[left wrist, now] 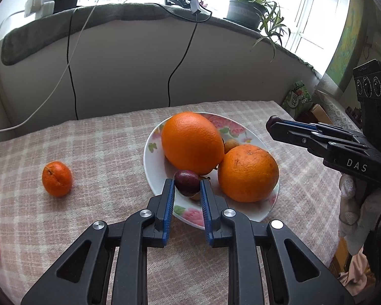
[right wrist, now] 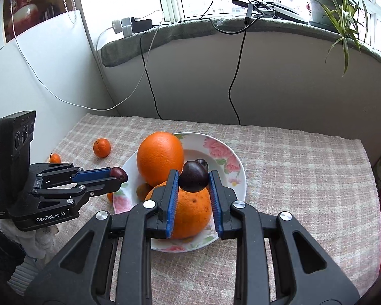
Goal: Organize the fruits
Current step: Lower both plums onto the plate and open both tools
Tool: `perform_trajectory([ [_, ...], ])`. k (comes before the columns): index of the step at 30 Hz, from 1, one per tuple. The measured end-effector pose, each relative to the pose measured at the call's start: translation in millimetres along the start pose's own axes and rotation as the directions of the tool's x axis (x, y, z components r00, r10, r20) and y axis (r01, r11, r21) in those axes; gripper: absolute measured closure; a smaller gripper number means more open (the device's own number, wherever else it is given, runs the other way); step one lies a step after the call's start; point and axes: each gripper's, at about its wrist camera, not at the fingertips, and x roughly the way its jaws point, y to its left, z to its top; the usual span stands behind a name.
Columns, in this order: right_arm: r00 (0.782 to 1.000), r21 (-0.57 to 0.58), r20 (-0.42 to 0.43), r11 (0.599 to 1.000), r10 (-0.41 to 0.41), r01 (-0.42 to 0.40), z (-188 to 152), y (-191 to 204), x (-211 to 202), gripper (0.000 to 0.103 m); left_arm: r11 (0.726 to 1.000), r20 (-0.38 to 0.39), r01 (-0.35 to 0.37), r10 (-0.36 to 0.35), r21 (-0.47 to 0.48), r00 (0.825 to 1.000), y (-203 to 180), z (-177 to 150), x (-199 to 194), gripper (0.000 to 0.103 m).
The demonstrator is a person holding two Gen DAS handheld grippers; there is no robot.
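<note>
My left gripper point(left wrist: 187, 181) is shut on a small dark red plum point(left wrist: 187, 183) just above the near rim of a floral plate point(left wrist: 152, 157). On the plate lie a big orange point(left wrist: 191, 142), a second orange point(left wrist: 247, 172) and a small yellowish fruit point(left wrist: 231, 145) between them. My right gripper point(right wrist: 193, 175) is shut on a darker plum point(right wrist: 193, 179) held over the nearer orange point(right wrist: 190, 211). Another dark fruit point(right wrist: 202, 162) sits on the plate point(right wrist: 190, 150) behind it. Each gripper also shows in the other view, the right gripper point(left wrist: 273, 124) and the left gripper point(right wrist: 116, 175).
Two small tangerines point(right wrist: 102, 147) point(right wrist: 55, 158) lie on the checked cloth left of the plate. Cables hang down the wall behind the table. A potted plant point(right wrist: 327, 2) stands on the sill. Gloved hands hold both grippers.
</note>
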Motion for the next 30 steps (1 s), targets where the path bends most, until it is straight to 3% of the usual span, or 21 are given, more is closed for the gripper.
perform_trajectory([
  [8, 0.999, -0.003, -0.017, 0.999, -0.032, 0.032, 4.5, -16.9, 16.0, 0.078, 0.999, -0.004, -0.026, 0.026, 0.028, 1.000, -7.2, 1.5, 5.5, 0.084],
  [27, 0.999, -0.019, -0.030, 0.999, -0.044, 0.044, 3.0, -15.5, 25.2, 0.077, 0.998, -0.010, -0.021, 0.022, 0.055, 1.000, -12.4, 4.0, 7.2, 0.083],
  [28, 0.999, -0.018, -0.028, 0.999, -0.044, 0.044, 3.2, -15.8, 24.9, 0.074, 0.998, -0.009, -0.021, 0.022, 0.059, 1.000, -12.8, 4.0, 7.0, 0.083],
  [30, 0.999, -0.016, -0.023, 0.999, -0.043, 0.042, 4.0, -15.6, 23.7, 0.058, 0.998, -0.008, -0.021, 0.021, 0.064, 1.000, -13.2, 3.6, 5.9, 0.083],
])
